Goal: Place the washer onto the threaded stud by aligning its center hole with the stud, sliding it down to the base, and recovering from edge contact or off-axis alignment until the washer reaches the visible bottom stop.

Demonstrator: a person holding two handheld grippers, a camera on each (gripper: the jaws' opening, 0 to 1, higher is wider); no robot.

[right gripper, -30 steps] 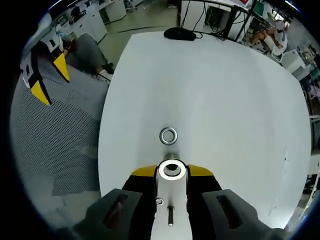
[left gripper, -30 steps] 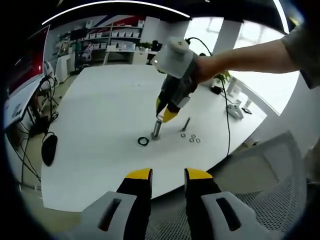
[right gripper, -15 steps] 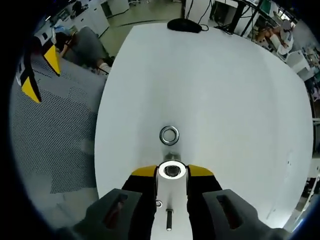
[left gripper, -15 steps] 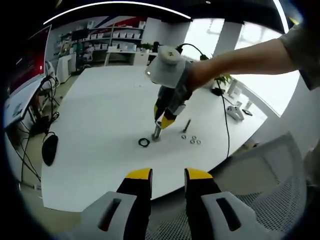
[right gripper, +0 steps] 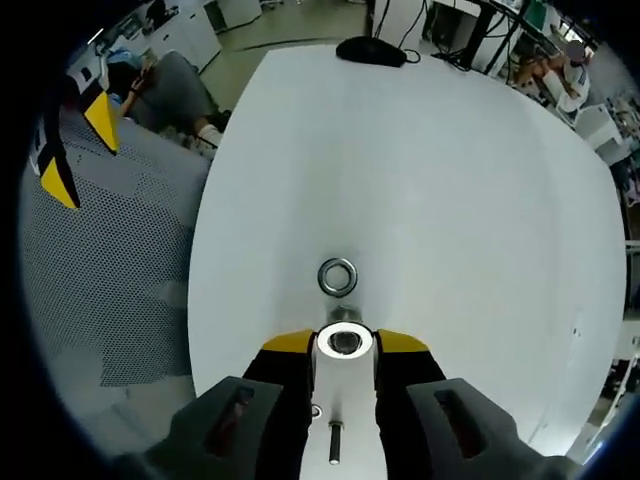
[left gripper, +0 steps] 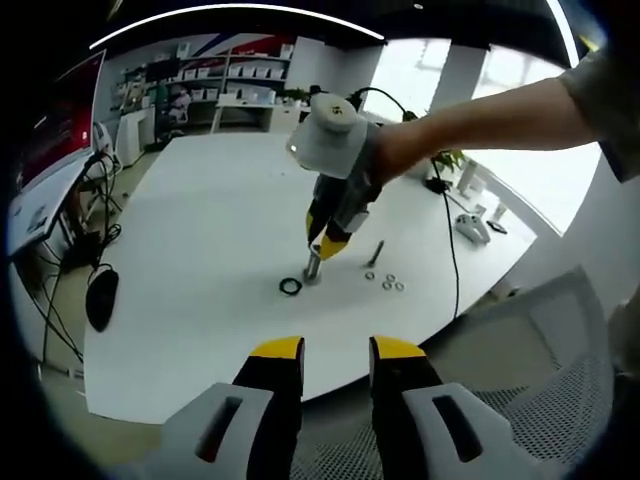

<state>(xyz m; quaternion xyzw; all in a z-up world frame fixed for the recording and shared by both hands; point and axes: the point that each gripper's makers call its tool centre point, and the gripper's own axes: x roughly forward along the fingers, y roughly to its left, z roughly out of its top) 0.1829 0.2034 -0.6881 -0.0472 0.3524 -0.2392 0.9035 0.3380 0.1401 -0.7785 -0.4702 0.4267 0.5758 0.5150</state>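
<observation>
Stud mostly hidden by the washer

Right hand-held gripper (right gripper: 345,343) pinches one washer (right gripper: 345,340); left hand-held gripper (left gripper: 335,350) spread; one ring (right gripper: 338,277), three small washers (left gripper: 389,282) on tabletop (right gripper: 450,200).

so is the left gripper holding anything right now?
No. The left gripper hangs open with nothing between its jaws, off the edge of the white table.

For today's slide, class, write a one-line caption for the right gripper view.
Right tool holds a washer over the stud, a loose ring lying just beyond on the white table.
</observation>
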